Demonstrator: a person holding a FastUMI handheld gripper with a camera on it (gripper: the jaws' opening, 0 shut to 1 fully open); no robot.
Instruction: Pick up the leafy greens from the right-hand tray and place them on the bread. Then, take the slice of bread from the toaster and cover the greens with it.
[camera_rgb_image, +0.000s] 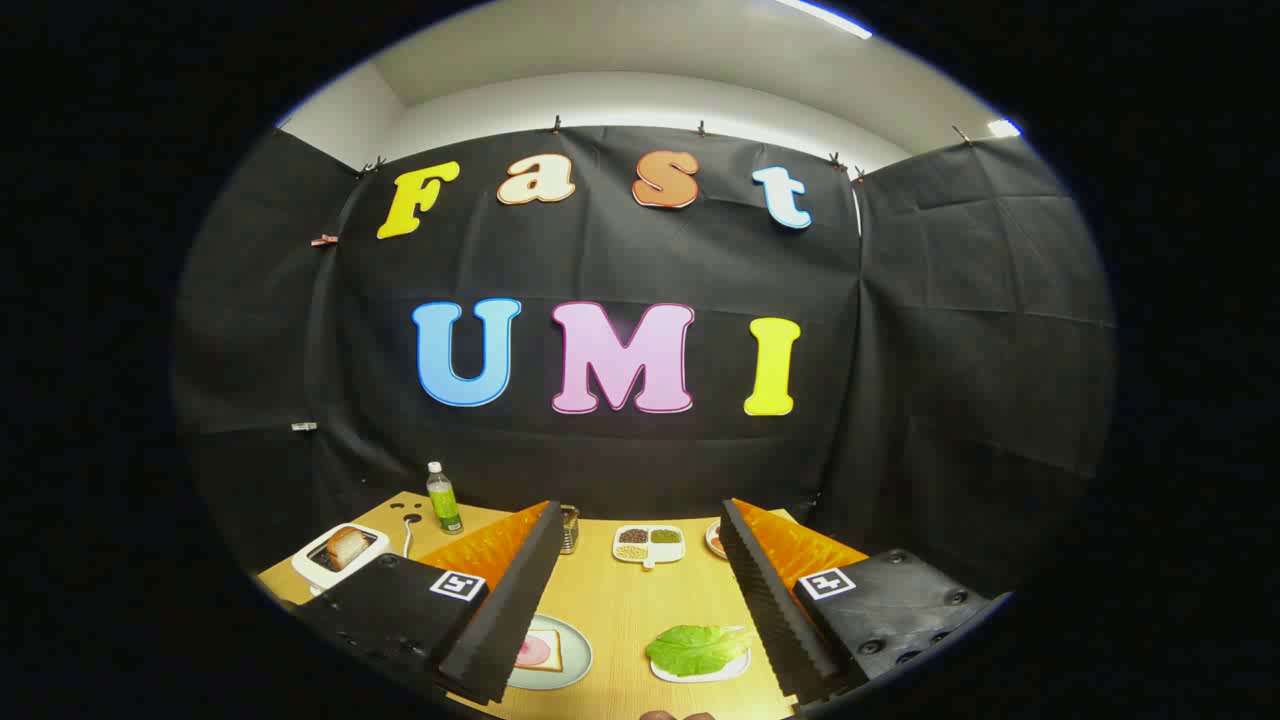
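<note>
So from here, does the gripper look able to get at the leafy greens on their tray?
Probably yes. The gripper is open, and the leafy greens lie uncovered on their tray between the fingers, by the right one, with nothing over them.

My gripper (640, 600) is wide open, nothing between the fingers, held above the wooden table (625, 610). Leafy greens (697, 648) lie on a small white tray (712, 672) just inside my right finger (775, 610). Beside my left finger (505, 610) is a plate (572, 660) with a bread slice (545, 650) topped by something pink; the finger partly hides it. Beyond the fingers, mid-table: a white divided dish (649, 545) of grains or seeds, with a metal can (568, 528) to its left. Far left: a white toaster (340, 553) with a slice of bread (346, 547) in it, and a green bottle (443, 498) behind it.
</note>
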